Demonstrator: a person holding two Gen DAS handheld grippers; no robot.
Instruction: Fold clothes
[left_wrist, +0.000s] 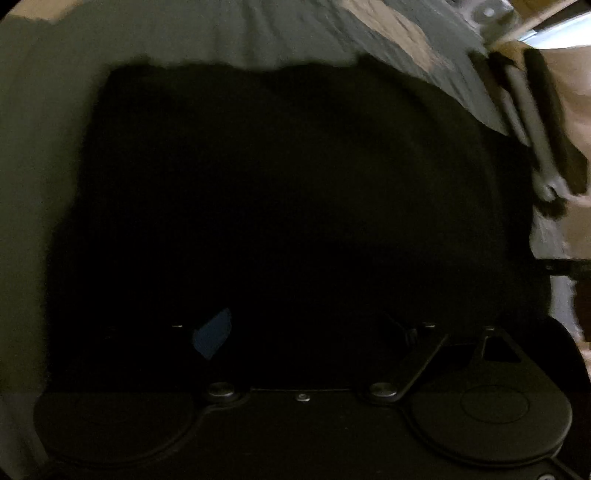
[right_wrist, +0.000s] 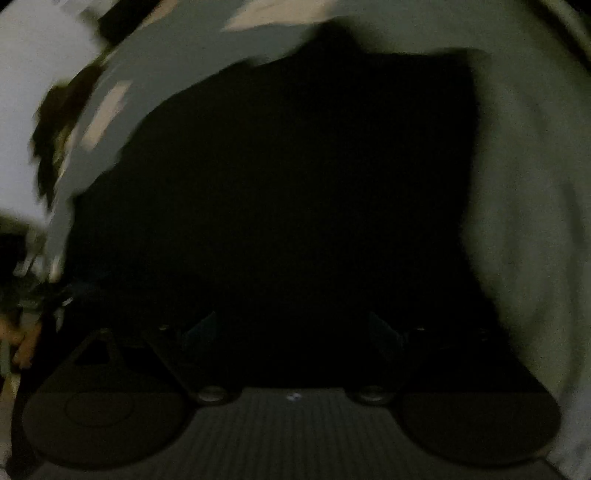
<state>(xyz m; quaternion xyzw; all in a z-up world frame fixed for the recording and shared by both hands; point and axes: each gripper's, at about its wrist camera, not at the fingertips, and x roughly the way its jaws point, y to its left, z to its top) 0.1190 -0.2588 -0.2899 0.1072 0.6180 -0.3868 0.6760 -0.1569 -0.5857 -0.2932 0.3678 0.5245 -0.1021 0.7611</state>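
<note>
While both views are dark and smeared, a black garment (left_wrist: 295, 177) reads as a roughly rectangular slab lying flat on a grey-green bedsheet (left_wrist: 166, 33), directly ahead of both sets of jaws. In the right wrist view the same black garment (right_wrist: 295, 184) fills the centre, with a straight edge off to the right of the jaws and a slanted edge to the left.

Progress, as a judgement: the squared outline with straight far and side edges fits a piece already folded at least partly. No sleeves or collar show, so it could equally be a half-folded stage needing another fold, or a finished one. Fold lines and layer count are not readable in the black mass.

Left gripper (left_wrist: 306, 332): a blue pad (left_wrist: 212, 334) shows left of centre and the opposite finger sits well to the right, so the jaws look spread wide, with nothing visibly pinched. Right gripper (right_wrist: 291, 328): two faint finger shapes stand apart, so probably wide too, though underexposure makes this uncertain.

Hidden or unclear: fingertips merge with the cloth, so contact cannot be told. The garment's near edge is covered by the gripper bodies. Far right of the left jaws, the metal and black object (left_wrist: 532, 122) is blurred and unidentifiable. Pale blurred shapes left of the right jaws are unreadable.
</note>
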